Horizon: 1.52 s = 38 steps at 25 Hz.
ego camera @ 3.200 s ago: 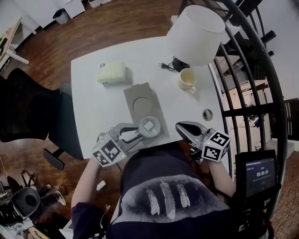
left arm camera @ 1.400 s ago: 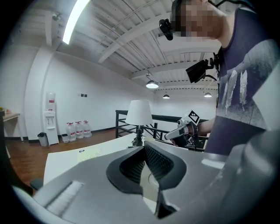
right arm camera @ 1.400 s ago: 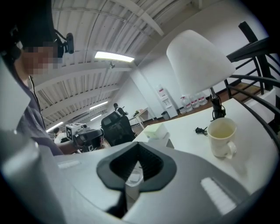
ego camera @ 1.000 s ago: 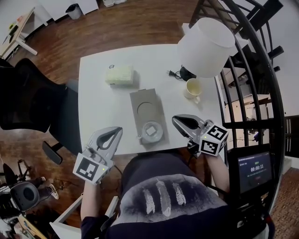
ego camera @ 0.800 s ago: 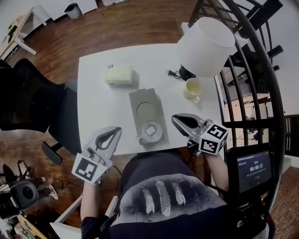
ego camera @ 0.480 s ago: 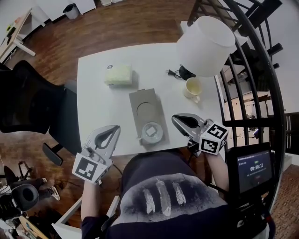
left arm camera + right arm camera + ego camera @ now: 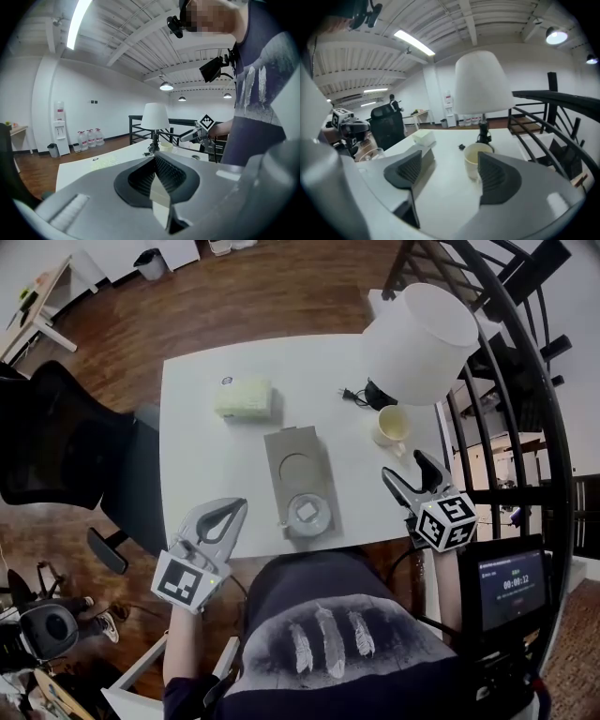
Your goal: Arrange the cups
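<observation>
Cream cup (image 7: 391,426) beside lamp (image 7: 420,332), glass cup (image 7: 307,513) on board (image 7: 282,442)

No word or brand that I can read; the small screen (image 7: 512,584) at my right shows a line of pale digits, too small to tell apart.

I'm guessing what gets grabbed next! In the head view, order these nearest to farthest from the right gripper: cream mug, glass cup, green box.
1. Cream mug, just ahead of the right gripper; its jaws, empty, have just been opening.
2. Glass cup, left, on the grey tray.
3. Green box, far back left.
</observation>
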Each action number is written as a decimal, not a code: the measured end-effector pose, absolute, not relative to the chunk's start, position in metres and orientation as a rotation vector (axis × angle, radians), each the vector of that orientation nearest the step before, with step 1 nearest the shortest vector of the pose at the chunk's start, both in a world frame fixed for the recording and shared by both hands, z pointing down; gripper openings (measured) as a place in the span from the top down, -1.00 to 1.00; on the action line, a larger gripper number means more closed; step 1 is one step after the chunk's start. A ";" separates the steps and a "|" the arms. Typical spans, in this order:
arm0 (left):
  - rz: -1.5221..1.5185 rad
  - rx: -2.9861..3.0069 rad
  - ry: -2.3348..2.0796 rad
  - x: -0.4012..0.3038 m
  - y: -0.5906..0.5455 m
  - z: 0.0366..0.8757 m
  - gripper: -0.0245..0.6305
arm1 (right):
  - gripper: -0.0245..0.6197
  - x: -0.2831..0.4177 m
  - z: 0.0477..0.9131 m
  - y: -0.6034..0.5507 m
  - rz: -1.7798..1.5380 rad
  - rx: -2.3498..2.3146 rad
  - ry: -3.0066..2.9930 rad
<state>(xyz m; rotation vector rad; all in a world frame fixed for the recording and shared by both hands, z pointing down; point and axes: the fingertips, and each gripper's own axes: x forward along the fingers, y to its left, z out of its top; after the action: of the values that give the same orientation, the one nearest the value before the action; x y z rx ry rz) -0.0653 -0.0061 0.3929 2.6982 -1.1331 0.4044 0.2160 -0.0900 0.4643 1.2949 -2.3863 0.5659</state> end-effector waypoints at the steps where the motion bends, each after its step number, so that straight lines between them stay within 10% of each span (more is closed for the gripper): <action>1: 0.409 2.698 -1.135 -0.065 -0.007 0.394 0.88 | -0.30 0.228 0.464 -0.097 0.572 1.357 -2.360; 25: 0.503 2.617 -1.216 -0.067 -0.011 0.402 0.88 | -0.51 0.259 0.554 -0.147 0.495 1.222 -2.027; 38: 0.547 2.574 -1.176 -0.059 -0.010 0.419 0.88 | 0.63 0.266 0.579 -0.156 0.325 1.078 -1.942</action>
<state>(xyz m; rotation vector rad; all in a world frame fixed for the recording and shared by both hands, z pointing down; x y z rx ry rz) -0.0590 -0.0096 0.4189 2.5736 -1.1761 0.5470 0.2658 -0.1563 0.5790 1.0778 -1.9418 0.3252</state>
